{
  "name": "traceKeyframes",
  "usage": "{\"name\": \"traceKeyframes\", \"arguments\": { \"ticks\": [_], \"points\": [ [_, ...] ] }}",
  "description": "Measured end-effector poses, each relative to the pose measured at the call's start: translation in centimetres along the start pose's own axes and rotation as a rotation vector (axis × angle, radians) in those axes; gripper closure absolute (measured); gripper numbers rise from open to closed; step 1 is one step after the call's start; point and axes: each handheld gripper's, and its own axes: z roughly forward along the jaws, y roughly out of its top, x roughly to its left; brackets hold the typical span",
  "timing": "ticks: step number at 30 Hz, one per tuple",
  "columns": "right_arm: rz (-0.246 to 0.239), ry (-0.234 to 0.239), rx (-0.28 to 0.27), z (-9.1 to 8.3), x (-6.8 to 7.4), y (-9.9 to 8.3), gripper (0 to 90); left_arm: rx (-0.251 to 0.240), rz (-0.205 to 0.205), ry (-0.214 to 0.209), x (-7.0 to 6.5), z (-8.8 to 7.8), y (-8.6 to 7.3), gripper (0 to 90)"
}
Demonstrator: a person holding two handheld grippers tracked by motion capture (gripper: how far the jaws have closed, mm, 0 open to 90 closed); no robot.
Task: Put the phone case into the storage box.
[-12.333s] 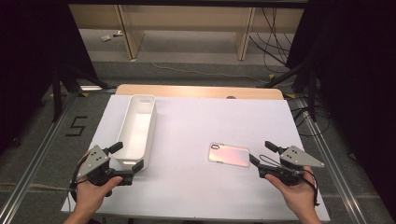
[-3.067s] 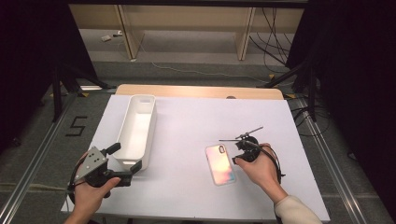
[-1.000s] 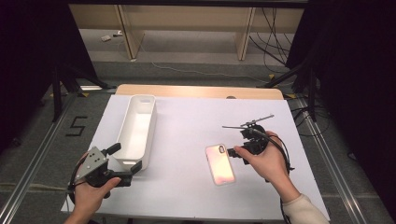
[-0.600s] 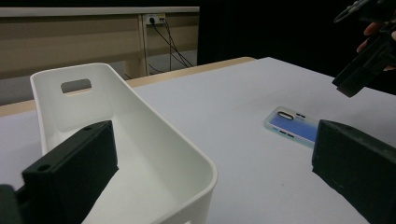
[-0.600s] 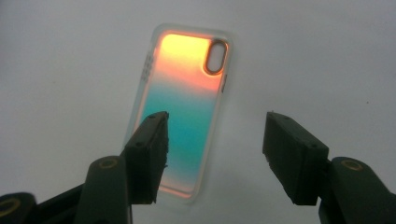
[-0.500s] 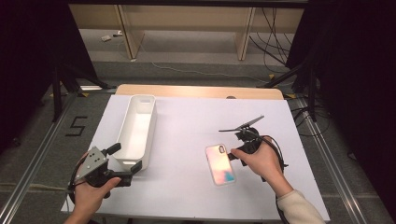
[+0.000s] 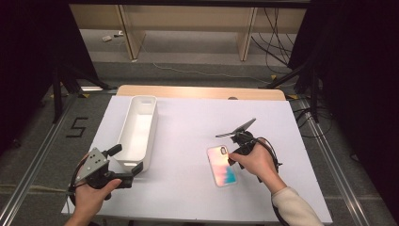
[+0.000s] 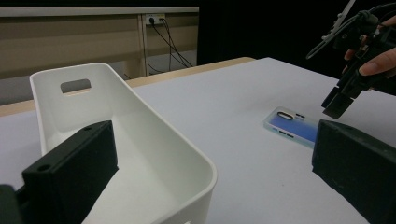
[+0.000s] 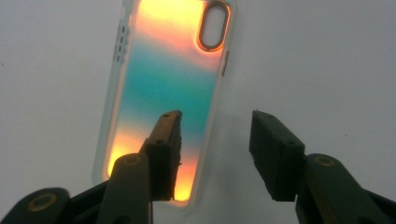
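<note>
Right gripper [image 7: 234, 151]: fingers parted, empty | iridescent rectangular phone case [image 7: 222, 165] is straddled at one long edge, long axis ahead | left gripper [image 7: 127, 165]: fingers wide, farther

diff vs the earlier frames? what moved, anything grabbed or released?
The phone case turned from lying crosswise to lengthwise and sits a little further left. The right gripper moved in from the table's right edge and now stands over the case's right side, jaws open with one above the case and one past its edge, gripping nothing. The left gripper and the white bin stayed put.
</note>
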Motion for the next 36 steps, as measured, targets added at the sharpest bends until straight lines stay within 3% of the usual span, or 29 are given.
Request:
{"name": "traceKeyframes", "arguments": {
  "ticks": [5,6,8,9,10,13,14,15,18,19,20,25,26,30,31,36],
  "points": [
    [0.006,-0.018,0.005,0.8,0.0,0.5,59.7,-0.001,0.001,-0.001,0.0,0.0,0.0,0.0],
    [-0.005,-0.020,-0.016,1.0,-0.1,0.5,60.2,0.000,0.001,-0.001,0.0,0.0,0.0,0.0],
    [0.005,-0.015,0.024,1.1,0.0,0.8,61.4,0.000,0.000,-0.001,0.0,0.0,0.0,0.0],
    [-0.009,-0.026,0.007,1.4,0.0,0.9,62.2,-0.001,-0.001,-0.001,0.0,0.0,0.0,0.0],
    [0.003,-0.025,0.015,1.4,0.1,0.9,62.2,-0.001,-0.001,-0.001,0.0,0.0,0.0,0.0],
    [-0.028,-0.032,0.026,1.7,0.1,1.2,63.0,0.000,0.001,0.000,0.0,0.0,0.0,0.0],
    [-0.002,-0.033,0.040,1.7,0.3,1.2,63.0,-0.001,0.001,0.001,0.0,0.0,0.0,0.0],
    [-0.009,-0.039,0.018,2.0,0.3,1.2,63.4,-0.001,0.002,0.000,0.0,0.0,0.0,0.0],
    [-0.010,-0.041,0.029,2.3,0.3,1.3,63.8,-0.001,0.000,-0.001,0.0,0.0,0.0,0.0],
    [0.012,-0.038,0.043,2.3,0.4,1.3,63.8,-0.001,0.000,-0.001,0.0,0.0,0.0,0.0],
    [-0.010,-0.042,0.033,2.4,0.3,1.3,63.9,0.000,0.002,0.000,0.0,0.0,0.0,0.0],
    [-0.001,-0.046,0.044,2.6,0.5,1.5,64.4,-0.001,0.001,0.000,0.0,0.0,0.0,0.0],
    [0.027,-0.047,0.065,2.5,0.7,1.5,64.7,-0.001,0.002,0.001,0.0,0.0,0.0,0.0],
    [-0.029,-0.060,0.073,2.5,0.5,1.7,66.6,-0.001,0.002,0.000,0.0,0.0,0.0,0.0],
    [0.016,-0.058,0.099,2.4,0.8,1.8,67.0,-0.001,0.001,0.000,0.0,0.0,0.0,0.0],
    [0.000,-0.067,0.063,2.7,0.9,1.8,70.6,0.003,-0.016,-0.013,-0.1,0.0,0.0,0.0]
  ]
}}
